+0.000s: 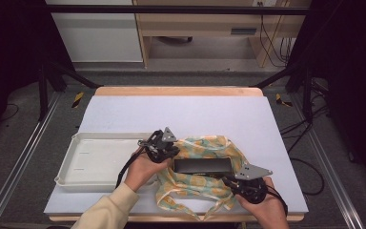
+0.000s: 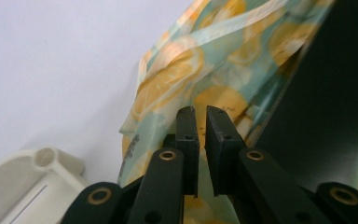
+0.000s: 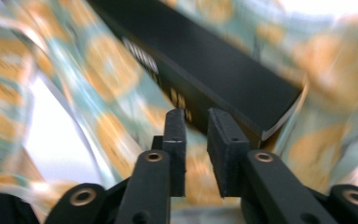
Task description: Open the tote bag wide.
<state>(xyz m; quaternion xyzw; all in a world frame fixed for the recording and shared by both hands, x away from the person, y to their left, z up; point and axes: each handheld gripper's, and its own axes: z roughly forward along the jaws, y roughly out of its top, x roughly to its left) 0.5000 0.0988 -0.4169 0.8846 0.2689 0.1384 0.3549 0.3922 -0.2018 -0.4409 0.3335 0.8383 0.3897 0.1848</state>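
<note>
High view: black box (image 1: 203, 165) lying on patterned cloth (image 1: 190, 188) on the table (image 1: 124, 109), beside an empty white tray (image 1: 95, 162). Left gripper view — left gripper (image 2: 201, 119) slightly parted, nothing pinched. Right gripper view — right gripper (image 3: 198, 122) released beside the blurred box.

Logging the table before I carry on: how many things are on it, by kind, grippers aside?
Patterned cloth: 1
Black box: 1
White tray: 1
Total: 3
</note>
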